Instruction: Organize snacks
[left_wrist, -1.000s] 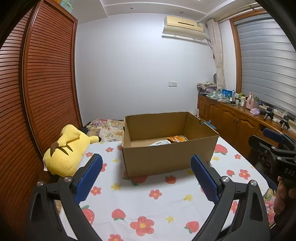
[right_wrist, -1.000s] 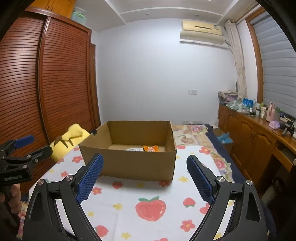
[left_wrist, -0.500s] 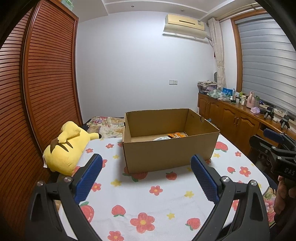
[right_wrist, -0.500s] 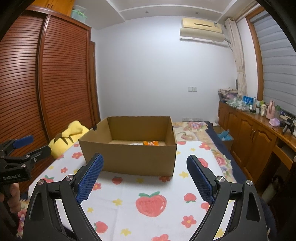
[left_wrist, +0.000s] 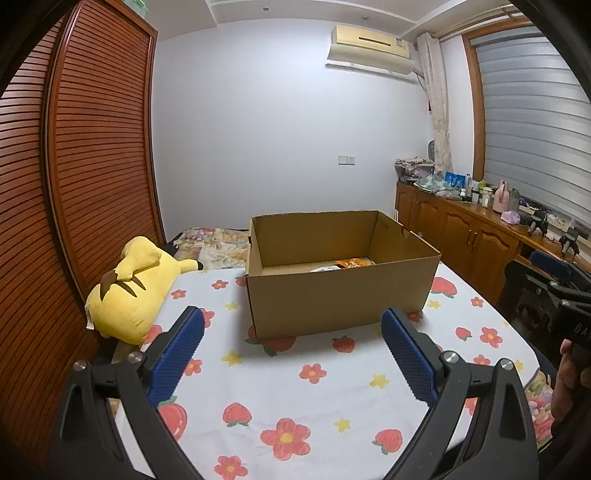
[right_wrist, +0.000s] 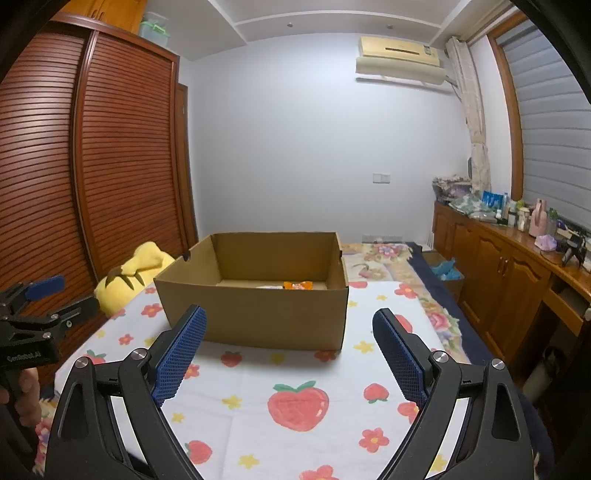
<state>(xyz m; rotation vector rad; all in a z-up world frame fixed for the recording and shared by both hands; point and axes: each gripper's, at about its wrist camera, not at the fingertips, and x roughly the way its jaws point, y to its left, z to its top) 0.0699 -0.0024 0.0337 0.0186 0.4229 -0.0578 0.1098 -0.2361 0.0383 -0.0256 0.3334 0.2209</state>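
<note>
Both tongs: left tongs (left_wrist: 291, 350) and right tongs (right_wrist: 290, 349) spread wide, empty.
Snack packets (right_wrist: 297, 285): probably light, crinkly; I'd pinch an edge inside the cardboard box (right_wrist: 258, 314).

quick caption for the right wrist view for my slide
Open right gripper empty above the floral tablecloth, facing a cardboard box holding an orange snack packet.

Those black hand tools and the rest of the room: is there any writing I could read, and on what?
"GenRobot.AI": white print on the left gripper, seen from the right wrist.
"DA", cut off by the picture's edge: on the right gripper, seen from the left wrist.
Bottles and packets on the sideboard: too small to read.
Box: no print visible.
</note>
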